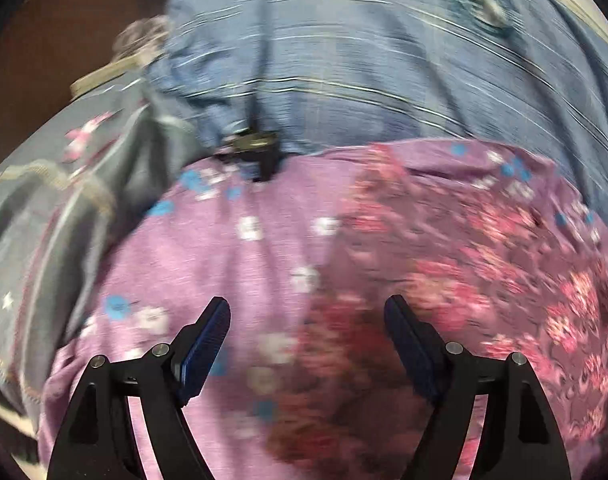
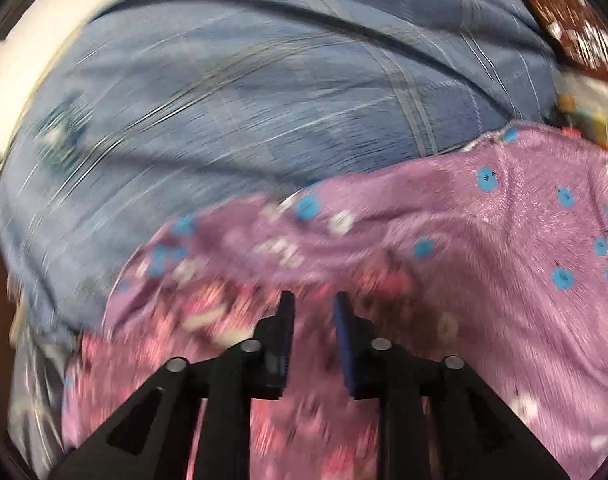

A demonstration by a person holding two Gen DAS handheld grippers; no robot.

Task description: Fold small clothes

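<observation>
Garment: small purple garment (image 1: 272,264) (image 2: 484,240), soft fleecy knit, printed with blue and white flowers; lies spread on the bed, filling the lower half of both wrist views.
Garment panel: a denser pink-and-red floral patch (image 1: 484,264) (image 2: 208,320) covers part of it; whether a second layer or the same cloth, cannot tell through the motion blur.
Garment edge: far hem runs in a shallow curve against the bedcover; wrinkled and slightly raised in the right wrist view.
Bedcover: blue plaid sheet (image 1: 364,60) (image 2: 244,112), thin woven cloth with pale stripes, creased in long folds; lies under and beyond the garment.
Grey cloth: grey fabric (image 1: 64,184) with pink flowers and a stitched wavy border, just beside the garment's left edge.
Dark object: small black piece (image 1: 260,148) at the garment's far hem; too blurred to identify.
Left gripper (image 1: 306,320): fingers spread wide, blue ribbed pads (image 1: 206,344) facing each other, nothing between them; poised above the garment, pointing along it toward the far hem.
Right gripper (image 2: 314,308): fingers drawn near together with a narrow gap showing; over the pink floral patch; whether cloth sits in the gap, cannot tell.
Image quality: both views streaked with blur.
</observation>
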